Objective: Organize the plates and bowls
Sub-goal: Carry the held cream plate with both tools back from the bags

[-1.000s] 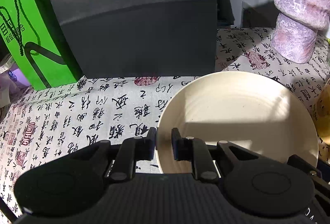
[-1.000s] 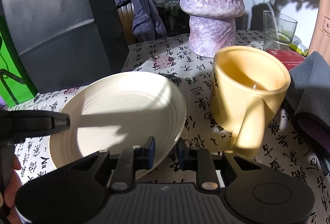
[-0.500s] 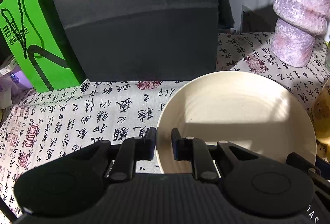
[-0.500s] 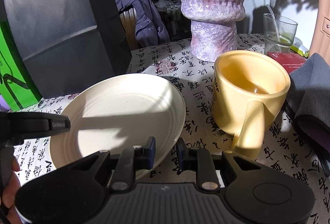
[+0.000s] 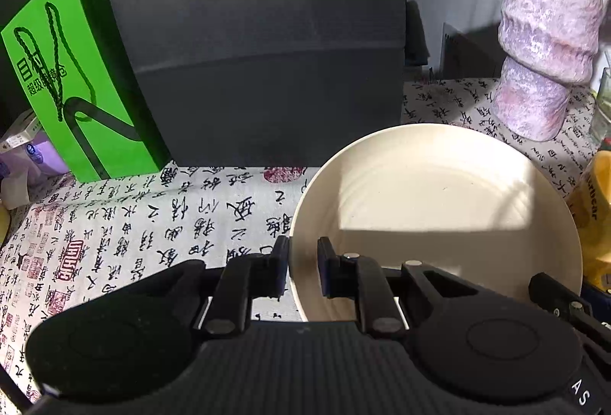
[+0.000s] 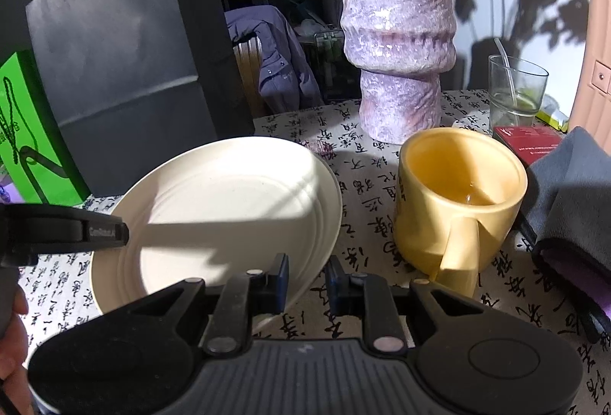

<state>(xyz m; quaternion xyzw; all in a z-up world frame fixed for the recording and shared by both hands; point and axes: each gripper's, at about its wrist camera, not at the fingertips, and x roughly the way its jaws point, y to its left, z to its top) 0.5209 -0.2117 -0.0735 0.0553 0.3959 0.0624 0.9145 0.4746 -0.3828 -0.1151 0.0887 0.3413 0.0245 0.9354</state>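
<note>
A cream plate (image 5: 435, 209) is held a little above the calligraphy tablecloth. My left gripper (image 5: 302, 268) is shut on its left rim, one finger under and one over. In the right wrist view the plate (image 6: 229, 209) sits left of centre, and my right gripper (image 6: 307, 281) is shut on its near right rim. The left gripper's body shows there at the plate's left edge (image 6: 65, 231).
A yellow mug (image 6: 458, 201) stands just right of the plate. A purple stone vase (image 6: 397, 33) and a glass (image 6: 515, 90) stand behind. A dark bag (image 5: 252, 44) and a green bag (image 5: 72, 79) stand at the back left. Grey cloth (image 6: 573, 186) lies right.
Both grippers have lifted with the plate still held between them; the background objects sit lower in both views. The grips have not changed.
</note>
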